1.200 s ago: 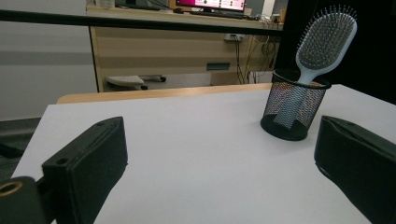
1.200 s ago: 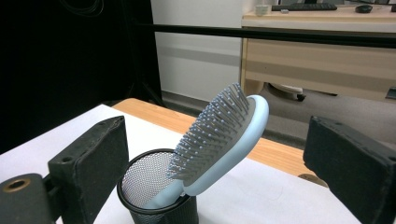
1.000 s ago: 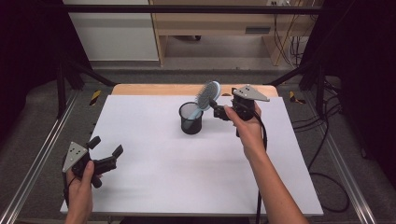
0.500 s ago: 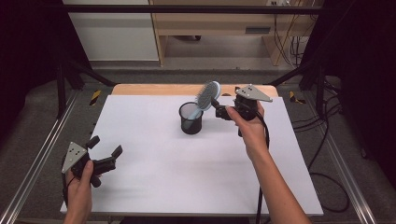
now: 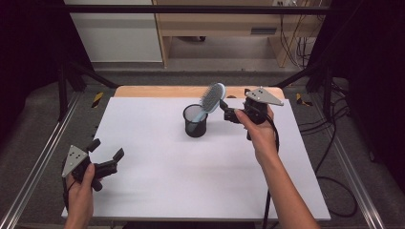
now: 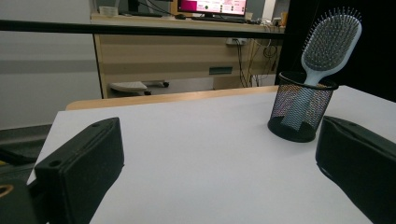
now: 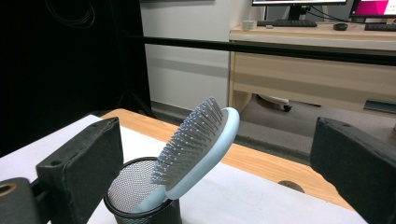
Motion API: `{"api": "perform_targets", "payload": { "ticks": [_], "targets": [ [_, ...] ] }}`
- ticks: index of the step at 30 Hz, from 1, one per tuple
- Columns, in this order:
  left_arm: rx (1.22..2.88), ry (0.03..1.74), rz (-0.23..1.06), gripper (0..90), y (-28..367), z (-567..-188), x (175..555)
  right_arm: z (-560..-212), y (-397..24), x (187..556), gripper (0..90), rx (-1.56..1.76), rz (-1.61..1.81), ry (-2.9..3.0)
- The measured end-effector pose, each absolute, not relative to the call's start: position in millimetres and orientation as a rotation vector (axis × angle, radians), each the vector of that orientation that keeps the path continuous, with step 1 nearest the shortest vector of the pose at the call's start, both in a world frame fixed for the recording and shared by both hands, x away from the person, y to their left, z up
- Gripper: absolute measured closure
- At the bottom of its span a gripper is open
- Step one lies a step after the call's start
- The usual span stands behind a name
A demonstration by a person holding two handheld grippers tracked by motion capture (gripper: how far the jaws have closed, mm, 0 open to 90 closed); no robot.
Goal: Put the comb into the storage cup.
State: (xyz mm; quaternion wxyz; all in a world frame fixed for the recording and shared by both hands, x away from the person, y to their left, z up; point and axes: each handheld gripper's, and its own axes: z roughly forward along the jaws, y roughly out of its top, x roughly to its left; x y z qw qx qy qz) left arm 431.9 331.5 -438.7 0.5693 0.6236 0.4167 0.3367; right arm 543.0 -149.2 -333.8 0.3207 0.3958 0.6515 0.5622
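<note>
My right gripper (image 5: 228,113), wide open, holding nothing, should retreat toward three o'clock, clear of the hairbrush (image 5: 212,98) leaning in the cup (image 5: 195,121).

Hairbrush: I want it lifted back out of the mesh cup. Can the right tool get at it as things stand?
Probably yes. The right tool is open beside the hairbrush, whose head leans out of the mesh cup toward it, with nothing between.
</note>
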Motion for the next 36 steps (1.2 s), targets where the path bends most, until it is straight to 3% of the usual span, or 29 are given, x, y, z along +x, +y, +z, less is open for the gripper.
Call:
{"api": "perform_targets", "payload": {
  "ticks": [36],
  "targets": [
    [1.460, 0.967, 0.781, 1.1, 336.5, -437.8, 429.3, -336.8, -189.7, 523.2, 3.0, 1.022, 1.444, 1.668]
  ]
}}
